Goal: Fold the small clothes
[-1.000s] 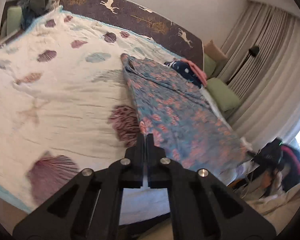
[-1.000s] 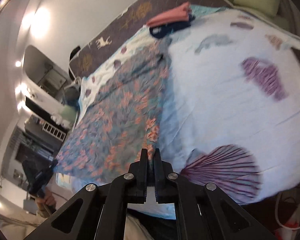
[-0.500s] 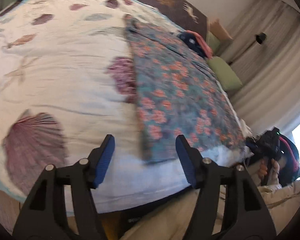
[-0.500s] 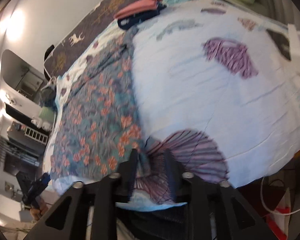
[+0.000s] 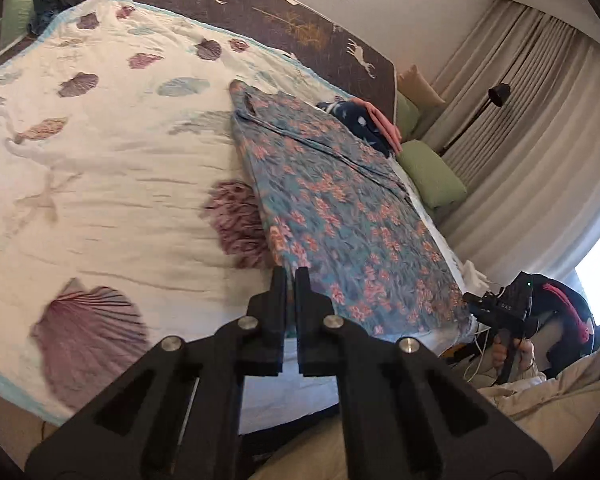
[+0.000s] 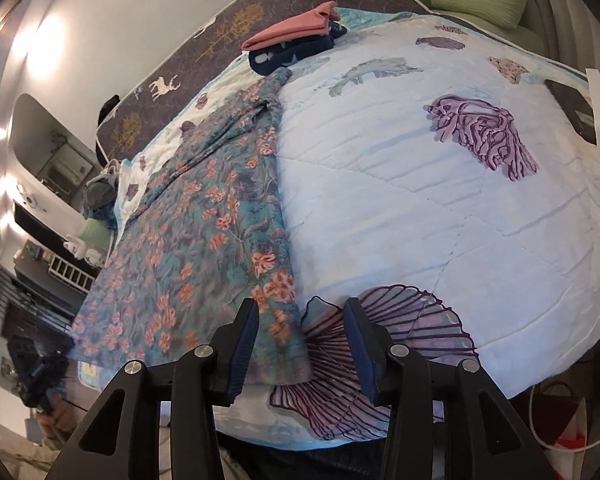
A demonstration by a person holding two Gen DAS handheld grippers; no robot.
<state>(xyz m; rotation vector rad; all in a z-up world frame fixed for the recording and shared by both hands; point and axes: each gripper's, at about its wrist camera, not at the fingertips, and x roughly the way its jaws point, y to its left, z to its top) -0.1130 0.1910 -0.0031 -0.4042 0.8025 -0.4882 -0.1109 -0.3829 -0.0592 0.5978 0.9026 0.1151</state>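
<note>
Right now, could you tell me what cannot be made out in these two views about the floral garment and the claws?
- Left wrist view: the left claw covers the near corner of the teal floral cotton garment, so whether it pinches fabric is hidden.
- Left wrist view: the right claw is small and far; its opening is unreadable there.
- Right wrist view: the folded pink and navy clothes stack is too distant to count.
- Right wrist view: the garment's lower-left corner is motion-blurred.

bed: shell-print quilt [image 5: 112, 184] | deer-print mattress [image 5: 284, 12] | green pillow [image 5: 432, 178] | curtains [image 5: 540, 128]

One floral garment [image 5: 340, 216], two folded clothes [image 6: 296, 40], two green pillows [image 5: 432, 178].
</note>
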